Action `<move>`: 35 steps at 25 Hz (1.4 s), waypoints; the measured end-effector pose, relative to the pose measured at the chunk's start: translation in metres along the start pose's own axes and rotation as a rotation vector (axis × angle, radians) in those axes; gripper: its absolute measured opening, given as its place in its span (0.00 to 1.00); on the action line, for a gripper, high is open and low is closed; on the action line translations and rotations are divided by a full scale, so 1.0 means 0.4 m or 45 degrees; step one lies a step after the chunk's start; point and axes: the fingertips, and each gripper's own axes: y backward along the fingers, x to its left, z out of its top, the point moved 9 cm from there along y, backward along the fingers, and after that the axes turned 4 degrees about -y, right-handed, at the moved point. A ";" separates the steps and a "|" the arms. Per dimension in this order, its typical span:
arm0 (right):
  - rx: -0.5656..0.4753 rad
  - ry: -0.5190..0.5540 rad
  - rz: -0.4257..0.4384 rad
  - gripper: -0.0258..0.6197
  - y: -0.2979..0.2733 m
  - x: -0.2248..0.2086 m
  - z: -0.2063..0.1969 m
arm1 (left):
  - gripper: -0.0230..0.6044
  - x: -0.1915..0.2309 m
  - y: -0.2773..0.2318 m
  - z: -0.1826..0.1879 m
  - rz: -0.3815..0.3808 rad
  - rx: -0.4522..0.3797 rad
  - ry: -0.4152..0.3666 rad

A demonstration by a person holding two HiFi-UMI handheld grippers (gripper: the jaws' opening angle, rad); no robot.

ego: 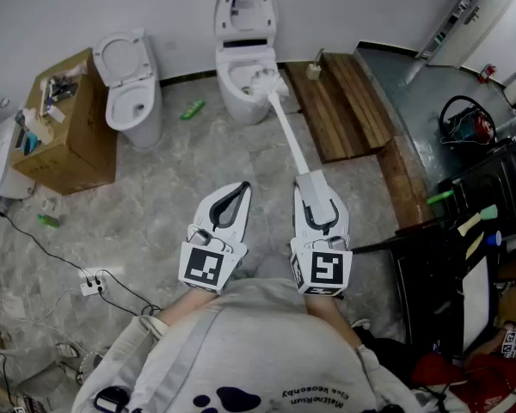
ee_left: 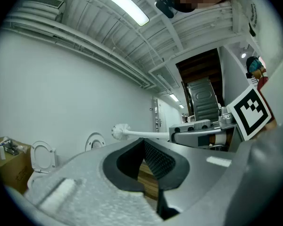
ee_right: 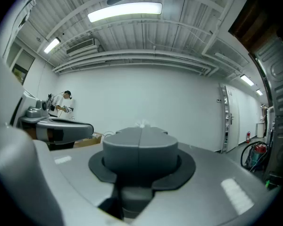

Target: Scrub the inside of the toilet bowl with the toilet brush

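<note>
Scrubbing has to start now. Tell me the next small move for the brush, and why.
Probably tip the toilet brush head down and left into the toilet bowl. The right hand-held gripper is shut on the handle, and the head looks to sit near the bowl's right rim, not clearly on the inner wall.
</note>
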 end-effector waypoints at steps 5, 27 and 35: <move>-0.007 0.014 0.003 0.27 -0.024 0.025 0.007 | 0.03 0.036 -0.004 -0.007 -0.014 -0.002 0.022; -0.017 -0.085 0.086 0.27 -0.433 -0.307 -0.048 | 0.03 0.123 -0.468 -0.072 0.039 -0.004 0.027; -0.032 -0.111 0.161 0.27 -0.584 -0.439 -0.049 | 0.03 0.139 -0.638 -0.066 0.109 0.011 0.002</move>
